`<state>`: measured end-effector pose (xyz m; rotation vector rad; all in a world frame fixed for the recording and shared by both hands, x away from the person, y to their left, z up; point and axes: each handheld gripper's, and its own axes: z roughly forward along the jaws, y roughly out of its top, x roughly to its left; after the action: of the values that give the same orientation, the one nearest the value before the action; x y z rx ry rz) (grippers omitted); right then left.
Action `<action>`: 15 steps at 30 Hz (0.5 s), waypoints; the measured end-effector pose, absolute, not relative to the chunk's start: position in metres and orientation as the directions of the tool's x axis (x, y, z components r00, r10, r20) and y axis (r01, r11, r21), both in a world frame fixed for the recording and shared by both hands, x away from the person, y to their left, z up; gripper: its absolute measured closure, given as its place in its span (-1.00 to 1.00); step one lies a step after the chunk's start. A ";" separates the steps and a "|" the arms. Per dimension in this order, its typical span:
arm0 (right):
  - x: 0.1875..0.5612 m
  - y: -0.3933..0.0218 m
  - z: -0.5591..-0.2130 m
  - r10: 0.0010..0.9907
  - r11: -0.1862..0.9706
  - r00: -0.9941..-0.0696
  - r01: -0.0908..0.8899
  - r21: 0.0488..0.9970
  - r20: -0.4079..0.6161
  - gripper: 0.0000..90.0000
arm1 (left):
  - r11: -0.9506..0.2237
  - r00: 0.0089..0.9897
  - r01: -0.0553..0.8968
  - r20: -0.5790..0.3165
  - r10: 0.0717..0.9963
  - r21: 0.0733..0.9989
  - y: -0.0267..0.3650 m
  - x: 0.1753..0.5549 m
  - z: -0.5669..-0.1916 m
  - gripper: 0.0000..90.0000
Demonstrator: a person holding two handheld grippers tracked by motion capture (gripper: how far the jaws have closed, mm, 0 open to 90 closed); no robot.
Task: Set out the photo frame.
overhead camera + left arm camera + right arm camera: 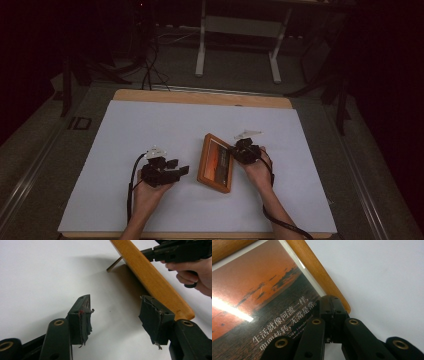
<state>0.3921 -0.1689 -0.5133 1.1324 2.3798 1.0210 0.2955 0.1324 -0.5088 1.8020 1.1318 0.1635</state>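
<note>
White sheet, frame tilted at centre

White sheet [150,130] covers the table [200,97]. Wooden frame [216,163] with an orange sunset print sits near centre, slightly right, tilted up off the sheet; a thin prop [114,264] shows under it in the left gripper view. Right gripper [241,151] has its jaws closed together at the frame's right edge, by a corner; whether they pinch the wood cannot be told. Left gripper [176,167], just left of the frame, jaws wide apart, holds nothing.
</note>
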 end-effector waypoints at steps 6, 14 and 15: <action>0.392 -0.169 -0.513 0.770 0.432 -0.638 0.545 0.718 0.021 1.00 | -0.104 0.574 0.621 -0.361 0.735 0.777 0.127 0.293 -0.506 0.00; 0.392 -0.169 -0.514 0.770 0.430 -0.637 0.545 0.720 0.023 1.00 | -0.107 0.590 0.626 -0.380 0.712 0.772 0.116 0.291 -0.505 -0.09; 0.392 -0.169 -0.514 0.770 0.430 -0.637 0.545 0.720 0.023 1.00 | -0.107 0.590 0.626 -0.380 0.712 0.772 0.116 0.291 -0.505 -0.11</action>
<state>0.3917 -0.1694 -0.5137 1.1327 2.3780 1.0255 0.2905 0.1157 -0.5047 1.8010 1.0930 0.1059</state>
